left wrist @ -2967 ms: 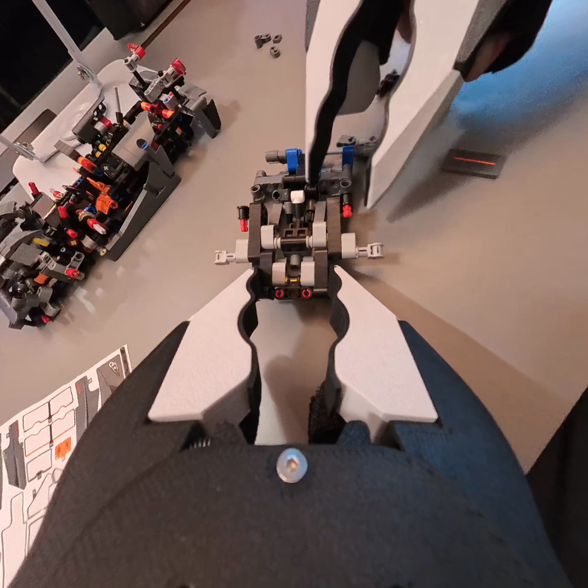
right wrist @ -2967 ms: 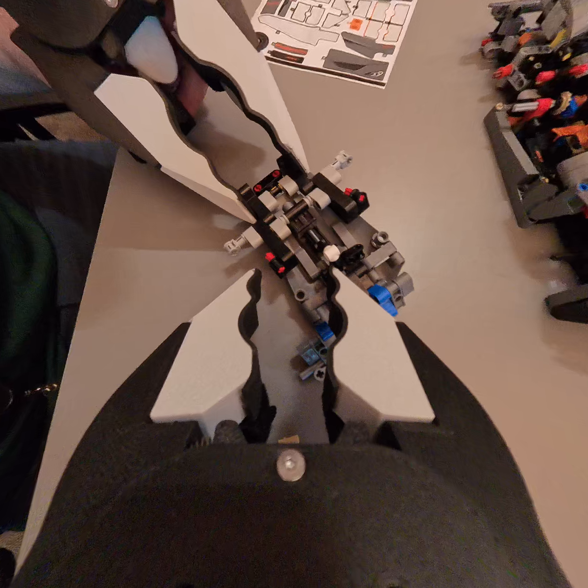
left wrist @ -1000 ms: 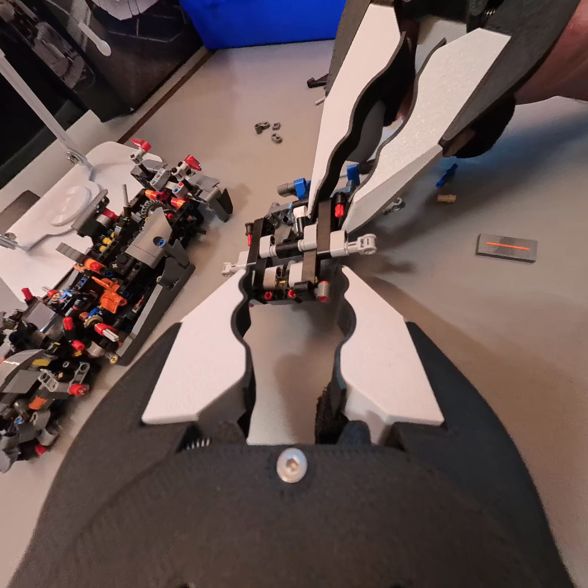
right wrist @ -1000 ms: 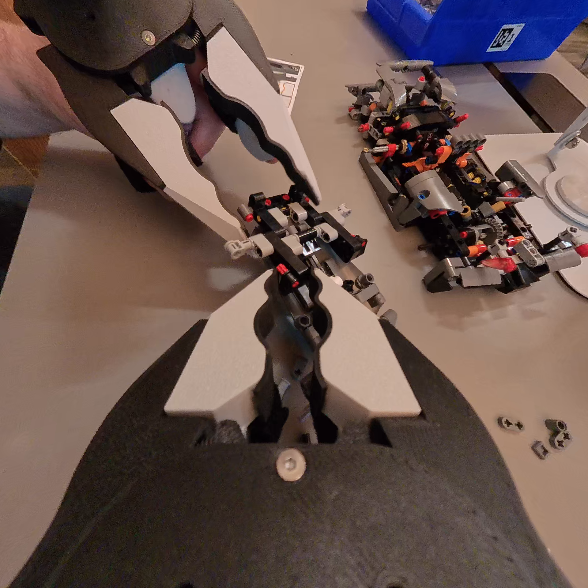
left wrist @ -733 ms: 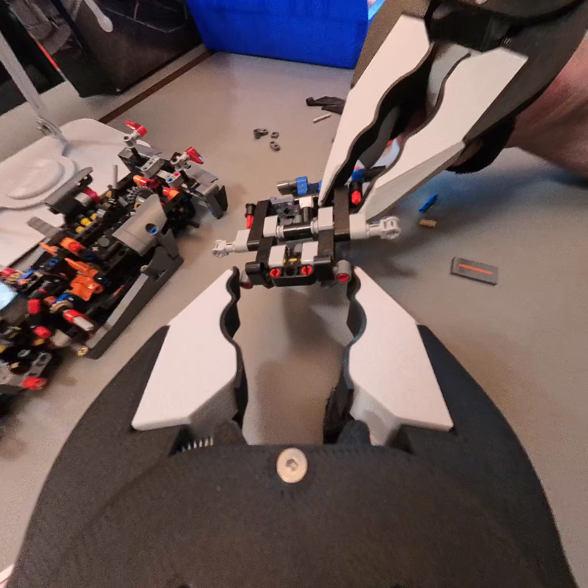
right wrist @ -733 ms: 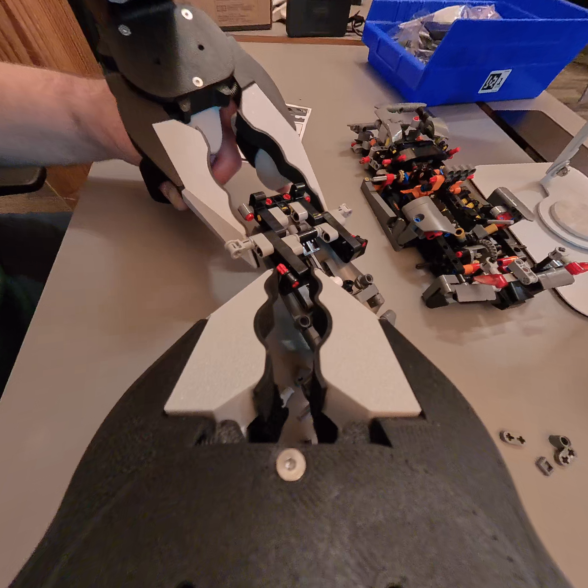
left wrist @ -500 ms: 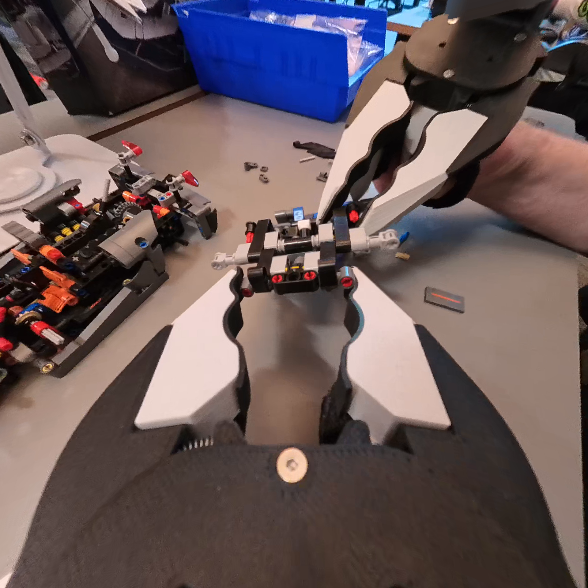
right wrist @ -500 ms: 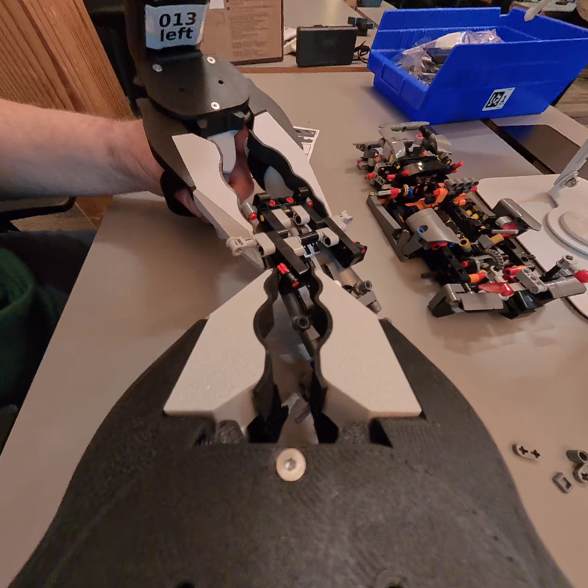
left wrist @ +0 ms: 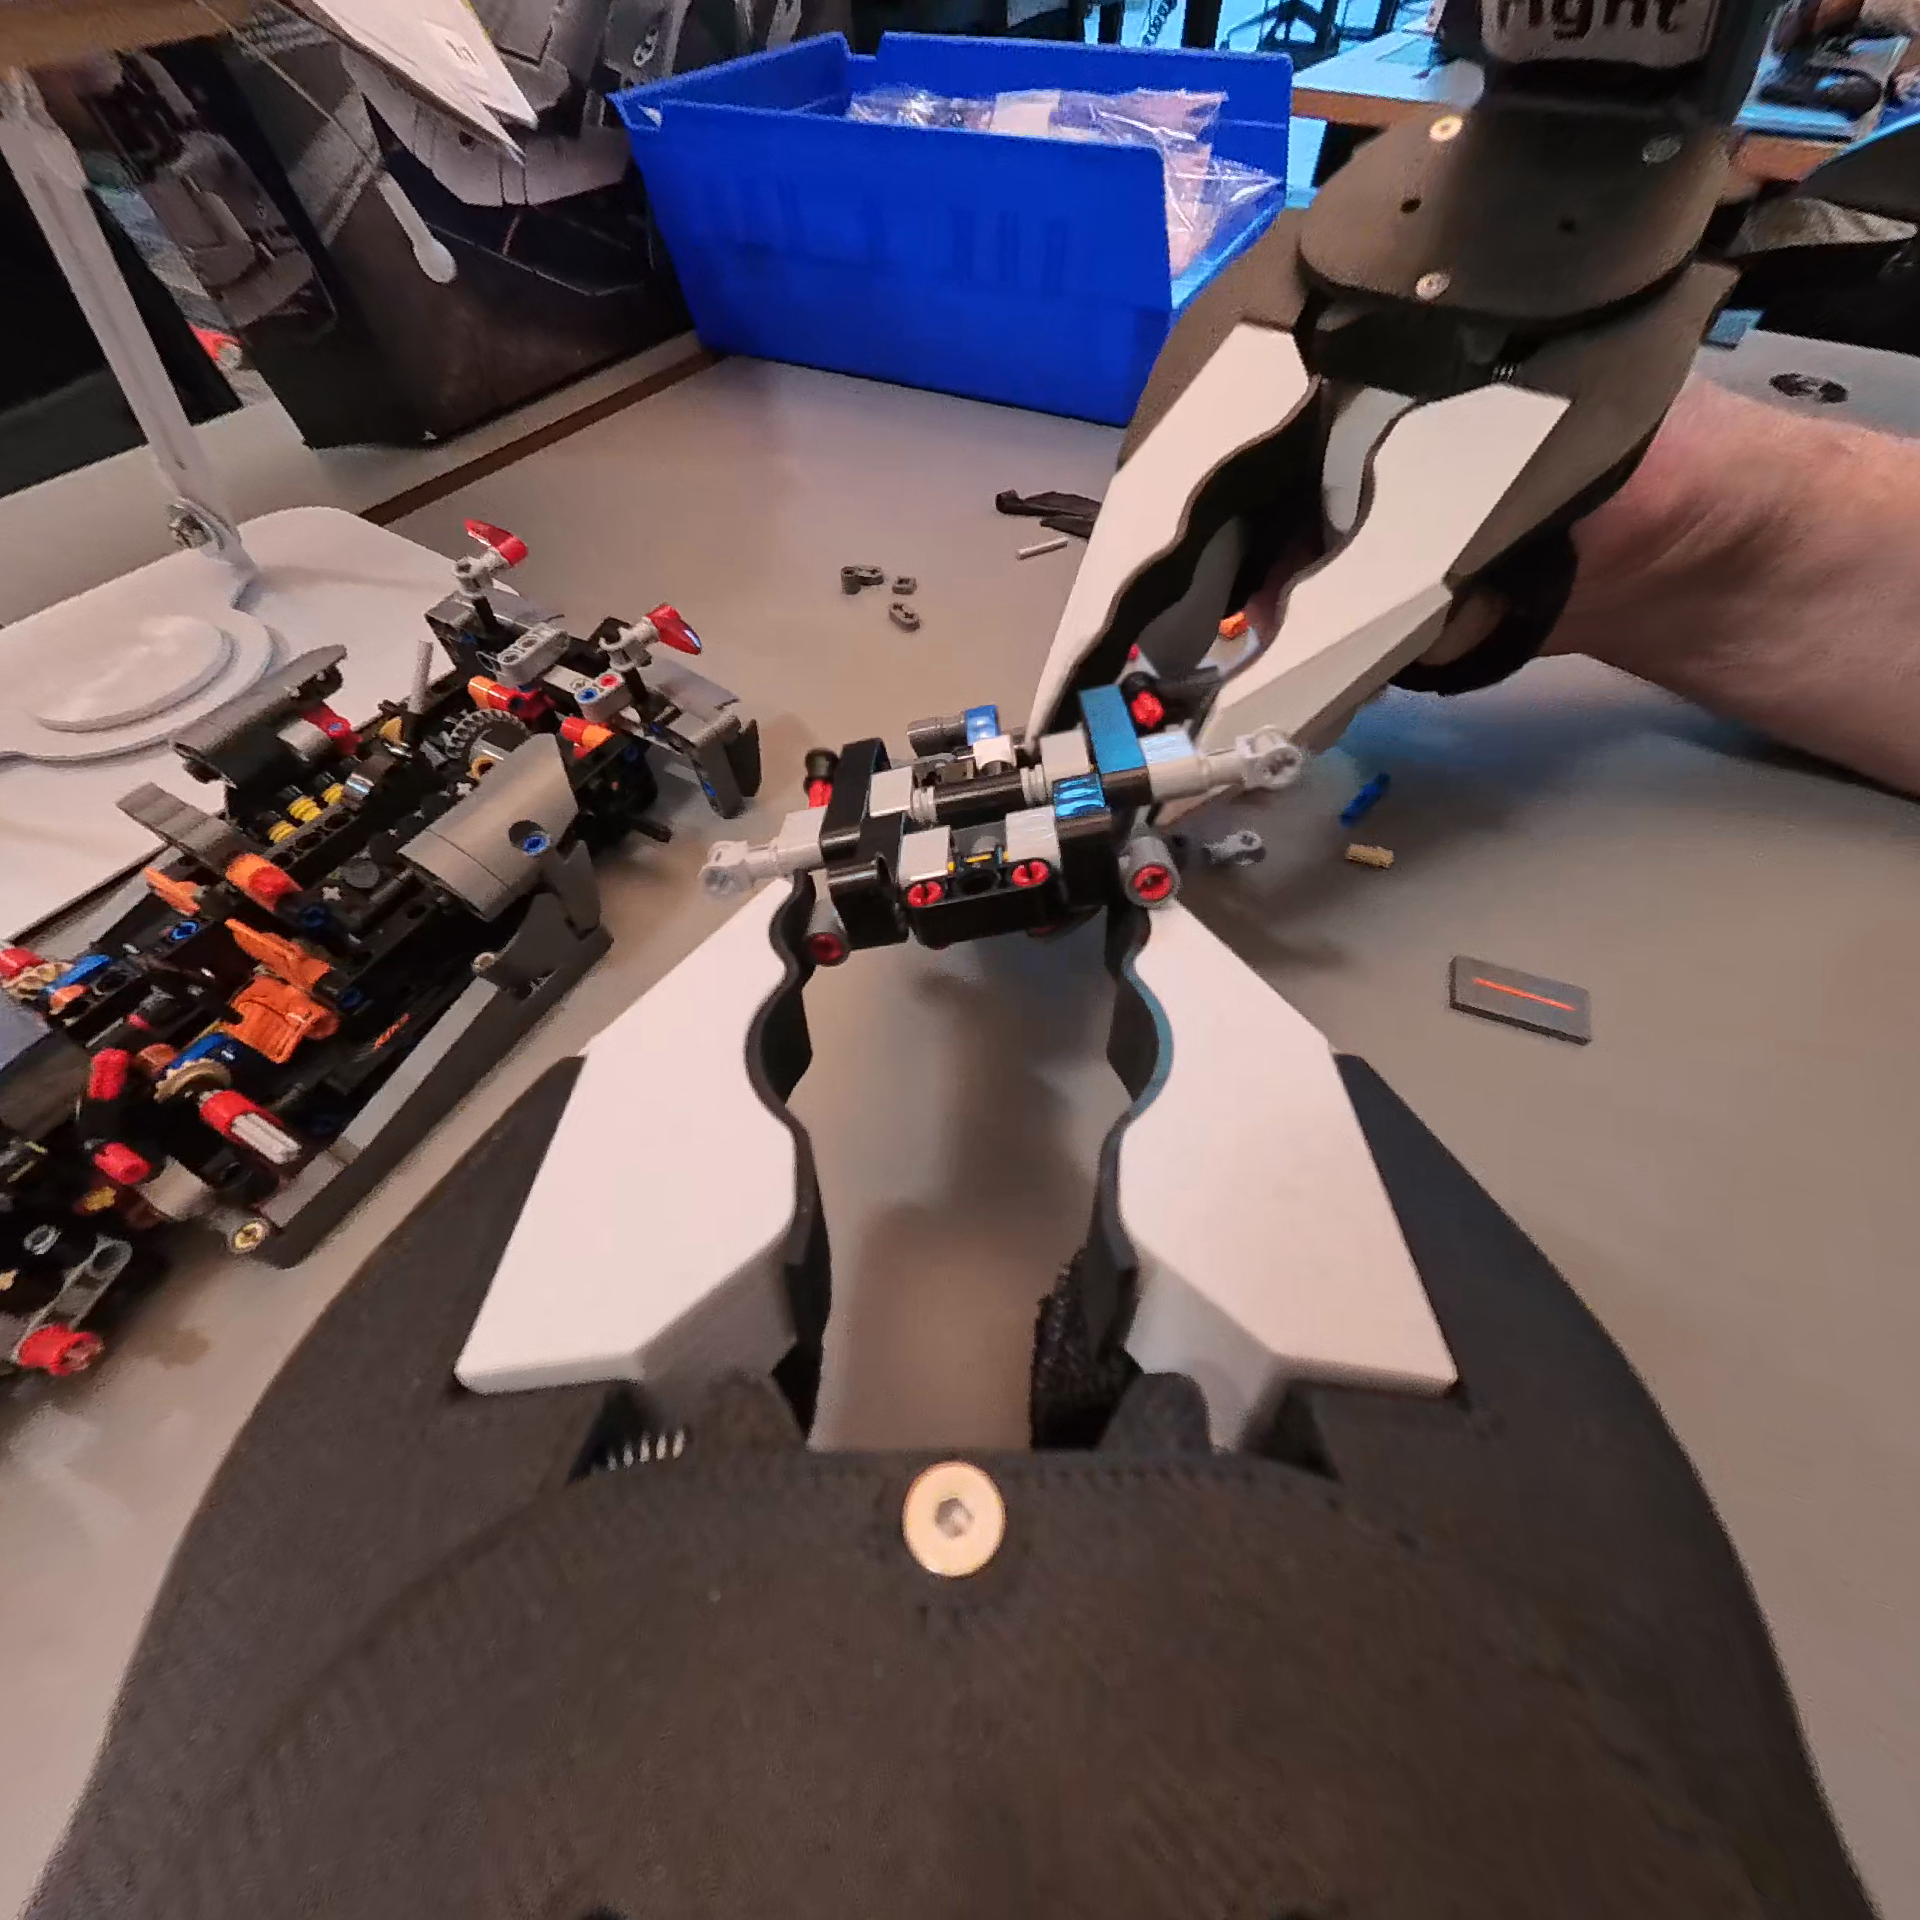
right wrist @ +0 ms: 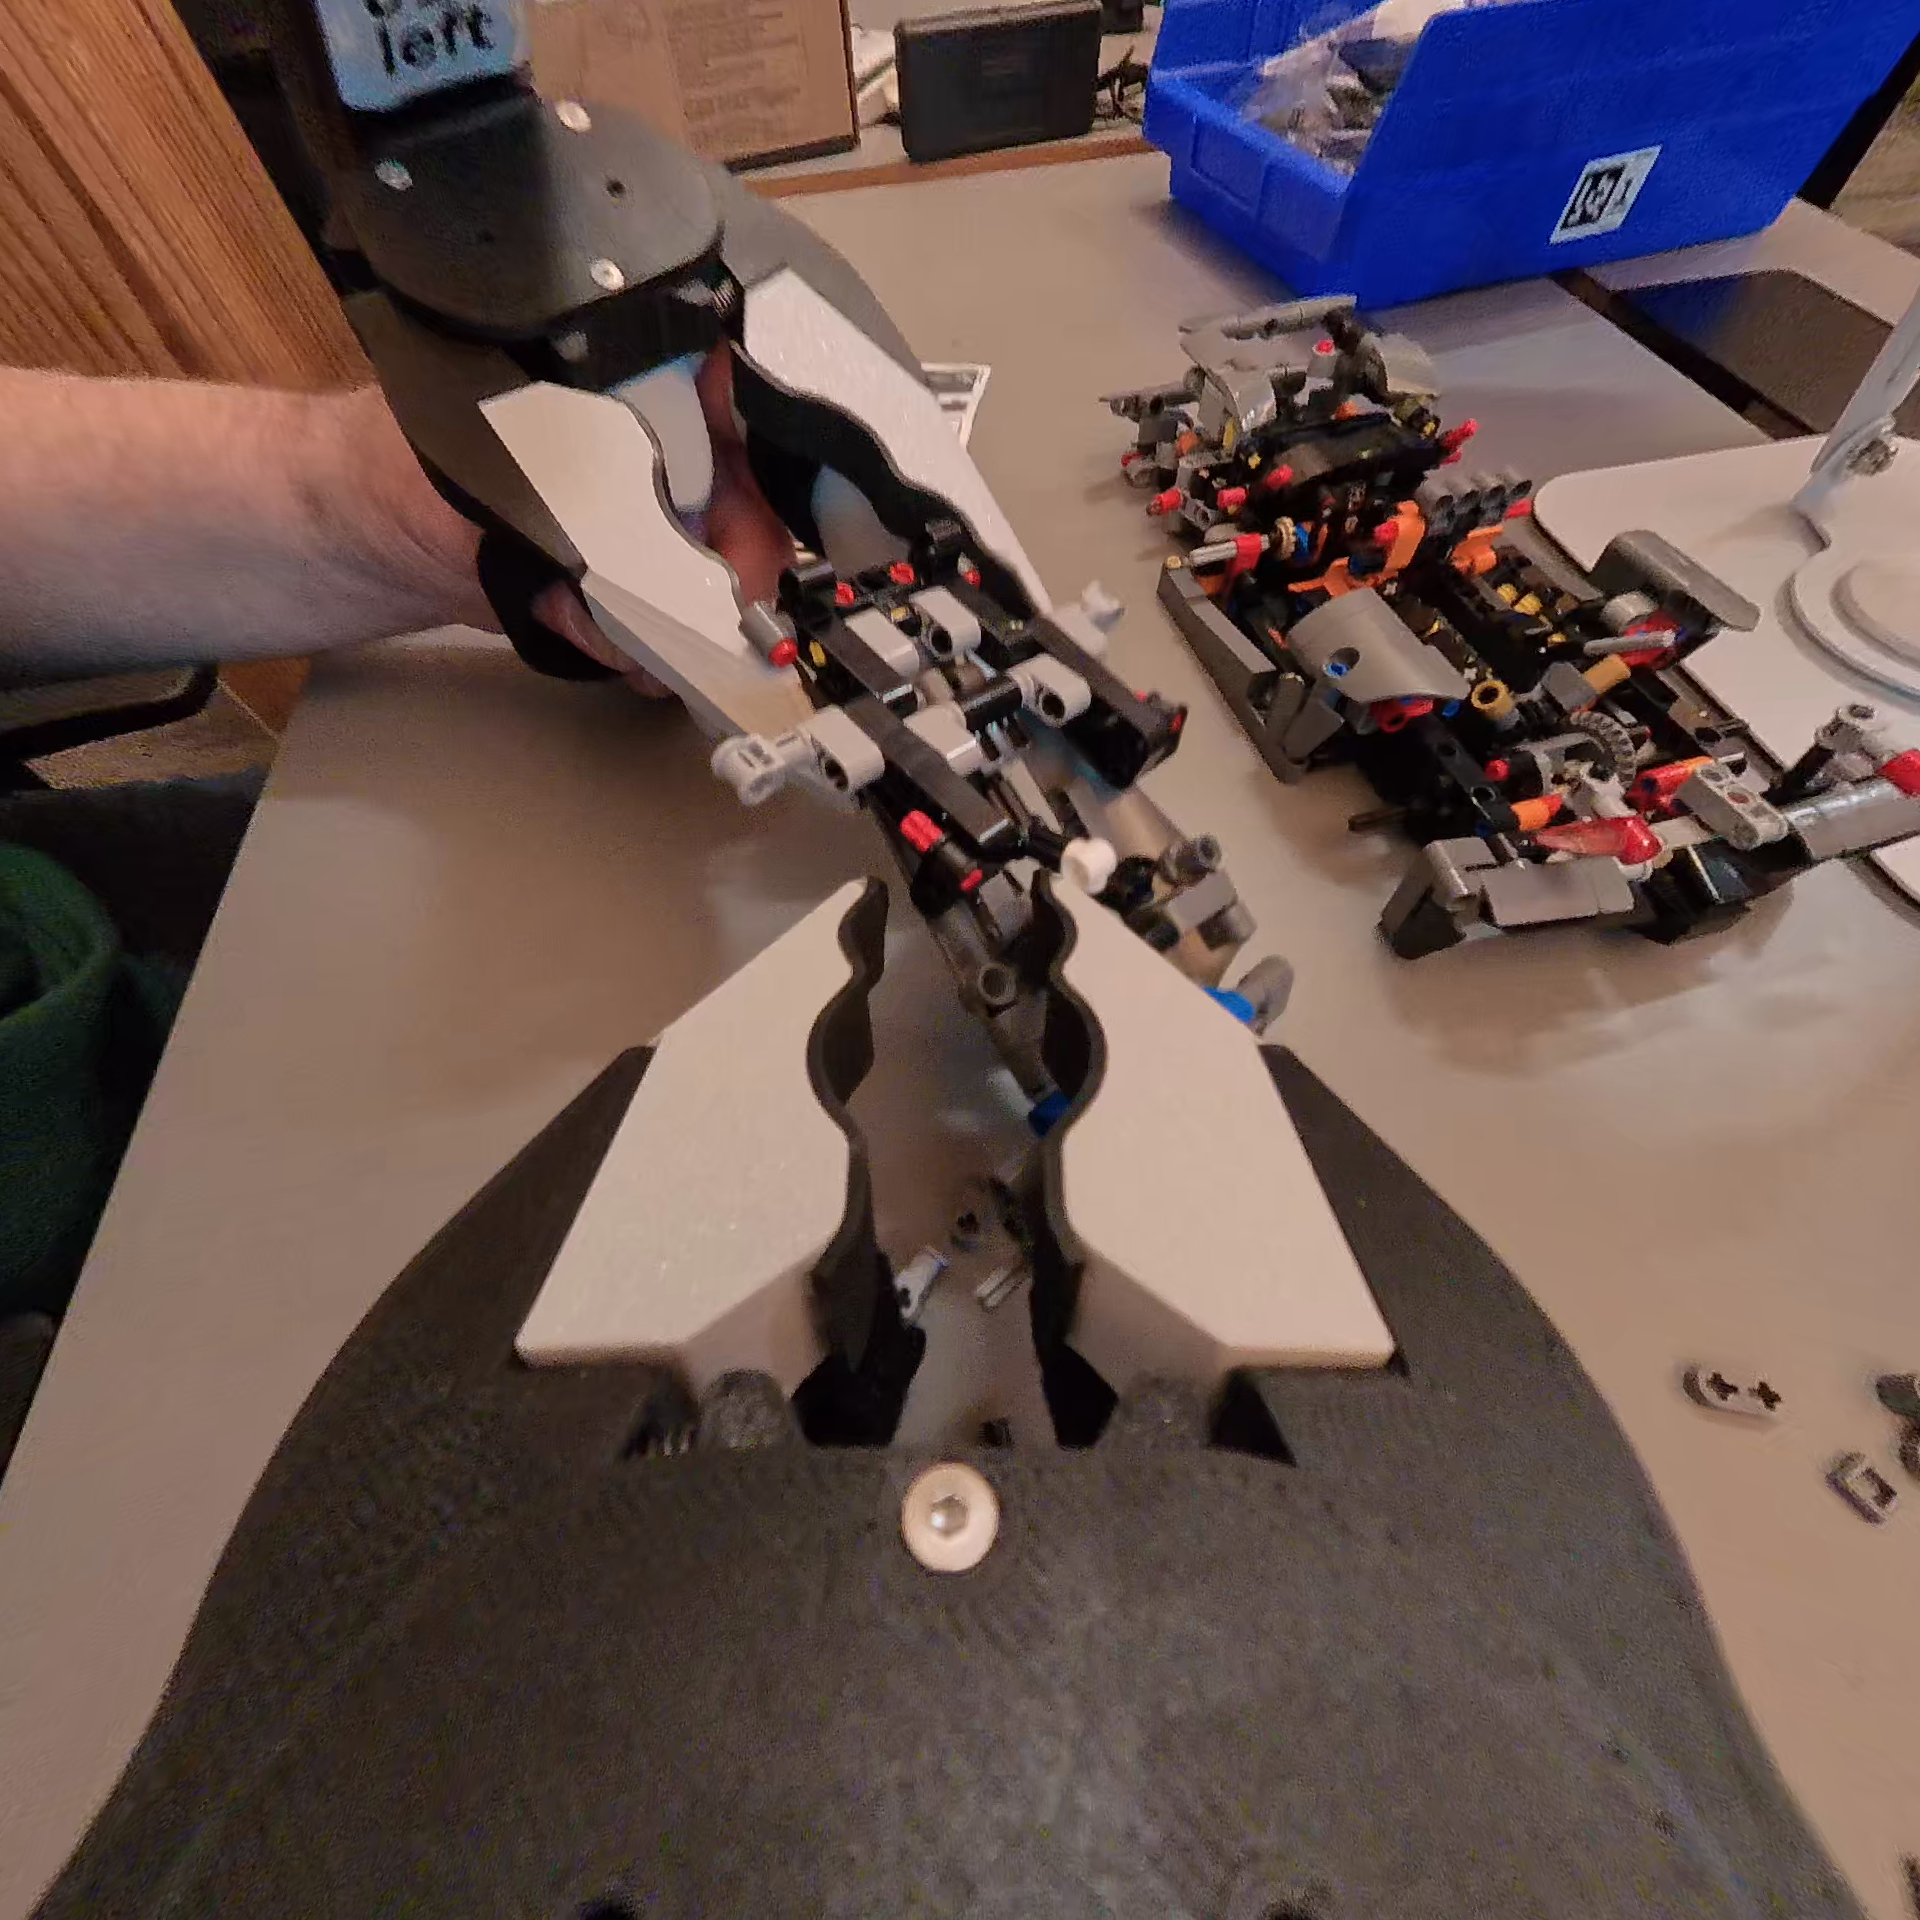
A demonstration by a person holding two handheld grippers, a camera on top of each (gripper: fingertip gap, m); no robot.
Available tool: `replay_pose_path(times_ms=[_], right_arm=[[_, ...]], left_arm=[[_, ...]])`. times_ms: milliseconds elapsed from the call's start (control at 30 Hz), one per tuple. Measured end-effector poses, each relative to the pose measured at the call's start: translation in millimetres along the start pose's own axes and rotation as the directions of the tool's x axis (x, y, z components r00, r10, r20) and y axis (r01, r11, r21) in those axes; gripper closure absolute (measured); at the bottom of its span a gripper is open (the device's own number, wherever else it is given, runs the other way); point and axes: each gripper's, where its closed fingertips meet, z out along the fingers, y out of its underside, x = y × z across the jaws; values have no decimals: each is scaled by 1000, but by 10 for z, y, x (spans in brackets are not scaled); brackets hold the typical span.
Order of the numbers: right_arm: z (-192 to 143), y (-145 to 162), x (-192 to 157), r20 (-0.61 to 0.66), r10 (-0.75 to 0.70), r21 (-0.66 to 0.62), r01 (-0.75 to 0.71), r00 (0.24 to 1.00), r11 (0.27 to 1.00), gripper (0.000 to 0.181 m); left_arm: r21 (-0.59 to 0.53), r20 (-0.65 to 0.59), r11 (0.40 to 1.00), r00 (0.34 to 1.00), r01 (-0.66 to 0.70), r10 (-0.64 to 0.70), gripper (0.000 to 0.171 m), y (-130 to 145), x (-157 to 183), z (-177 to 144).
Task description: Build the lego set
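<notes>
A small black and grey lego sub-assembly with red pins and a grey cross axle hangs above the table between both grippers. My left gripper is shut on its black frame end, one finger on each side. My right gripper is shut on the grey beam at its other end. The sub-assembly stretches from the right gripper's tips to the left gripper beyond it. The right gripper reaches down from the upper right in the left wrist view.
A large partly built lego chassis lies beside a white stand base. A blue bin stands behind. Loose parts, a dark tile and a sticker sheet lie around. The table edge is close. My left and right fingertips are right by each other.
The right gripper closed on the sub-assembly, then both grippers lifted it off the table and tilted up. My left fingers spread a little, then closed on the frame again.
</notes>
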Motion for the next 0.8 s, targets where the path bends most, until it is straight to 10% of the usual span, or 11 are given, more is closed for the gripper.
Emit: replay_pose_path(times_ms=[800], right_arm=[[-385, -164, 668, -228, 272, 235, -219, 935, 947, 111]], left_arm=[[151, 156, 985, 986, -81, 57, 119, -476, -299, 63]])
